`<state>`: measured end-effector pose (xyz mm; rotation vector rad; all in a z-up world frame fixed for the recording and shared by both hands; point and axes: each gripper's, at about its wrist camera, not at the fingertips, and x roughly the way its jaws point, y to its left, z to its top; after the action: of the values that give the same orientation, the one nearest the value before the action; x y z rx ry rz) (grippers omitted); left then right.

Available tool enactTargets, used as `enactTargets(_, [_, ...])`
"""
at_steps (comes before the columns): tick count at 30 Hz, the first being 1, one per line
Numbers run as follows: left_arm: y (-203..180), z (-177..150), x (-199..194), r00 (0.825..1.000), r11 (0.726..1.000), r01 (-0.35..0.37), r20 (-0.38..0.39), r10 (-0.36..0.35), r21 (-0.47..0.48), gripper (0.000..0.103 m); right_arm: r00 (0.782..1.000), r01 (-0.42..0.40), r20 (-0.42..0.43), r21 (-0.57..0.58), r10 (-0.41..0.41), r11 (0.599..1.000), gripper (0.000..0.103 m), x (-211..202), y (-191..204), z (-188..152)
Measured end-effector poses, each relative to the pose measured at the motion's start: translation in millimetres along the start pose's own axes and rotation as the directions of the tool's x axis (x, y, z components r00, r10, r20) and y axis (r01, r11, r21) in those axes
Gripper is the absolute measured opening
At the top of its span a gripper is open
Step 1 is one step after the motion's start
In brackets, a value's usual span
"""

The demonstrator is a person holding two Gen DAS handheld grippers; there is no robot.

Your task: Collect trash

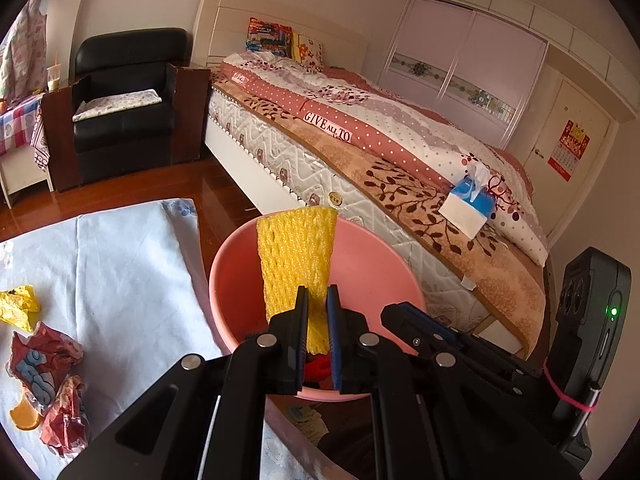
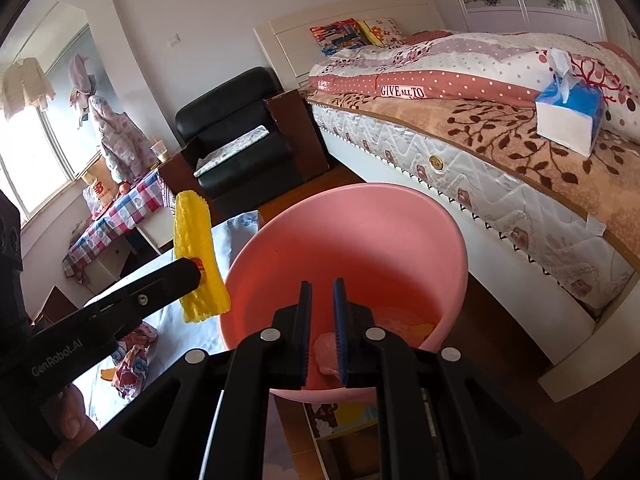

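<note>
My left gripper is shut on a yellow foam fruit net and holds it upright over the pink basin. In the right wrist view the same net hangs at the basin's left rim, pinched by the left gripper. My right gripper hovers over the basin with its jaws a small gap apart and nothing between them. Pink and orange scraps lie in the basin bottom. Crumpled red wrappers, a yellow wrapper and orange peel lie on the white cloth.
A bed with a blue tissue box runs along the right. A black armchair stands at the back. A checked-cloth table stands by the window. Wooden floor lies between table and bed.
</note>
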<state>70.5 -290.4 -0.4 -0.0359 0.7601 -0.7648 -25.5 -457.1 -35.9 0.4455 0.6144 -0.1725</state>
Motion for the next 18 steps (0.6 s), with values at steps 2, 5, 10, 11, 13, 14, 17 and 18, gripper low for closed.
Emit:
enactTargets(2, [1, 1, -2, 1.000, 1.000, 0.003, 0.005, -0.003, 0.003, 0.008, 1.000, -0.001, 0.000, 0.001, 0.001, 1.000, 0.011, -1, 1, 0])
enactTargets(5, [2, 1, -4, 1.000, 1.000, 0.010, 0.006, -0.010, -0.005, 0.008, 1.000, 0.002, 0.005, -0.002, -0.002, 1.000, 0.011, -3, 1, 1])
enactTargets(10, [6, 2, -10, 1.000, 1.000, 0.015, 0.021, -0.015, -0.012, 0.008, 1.000, -0.017, 0.002, -0.011, 0.017, 1.000, 0.011, -6, 6, 0])
enactTargets(11, [8, 2, -13, 1.000, 1.000, 0.016, 0.024, -0.016, -0.015, 0.008, 1.000, -0.024, -0.001, -0.017, 0.024, 1.000, 0.011, -6, 9, 0])
enactTargets(13, [12, 1, -17, 0.999, 1.000, 0.017, 0.028, -0.017, -0.026, 0.008, 0.999, -0.034, -0.006, -0.028, 0.033, 0.999, 0.011, -5, 14, -1])
enactTargets(14, [15, 0, -20, 0.999, 0.999, 0.018, 0.029, -0.017, -0.034, 0.008, 0.999, -0.037, -0.007, -0.031, 0.036, 0.999, 0.011, -5, 17, -2])
enactTargets(17, [22, -2, -28, 0.999, 0.999, 0.016, 0.035, -0.014, -0.047, 0.008, 0.999, -0.051, -0.019, -0.028, 0.051, 0.998, 0.011, -4, 22, -3])
enactTargets(18, [24, -3, -31, 0.999, 0.999, 0.015, 0.038, -0.013, -0.051, 0.008, 0.998, -0.057, -0.022, -0.030, 0.056, 0.998, 0.011, -4, 25, -4])
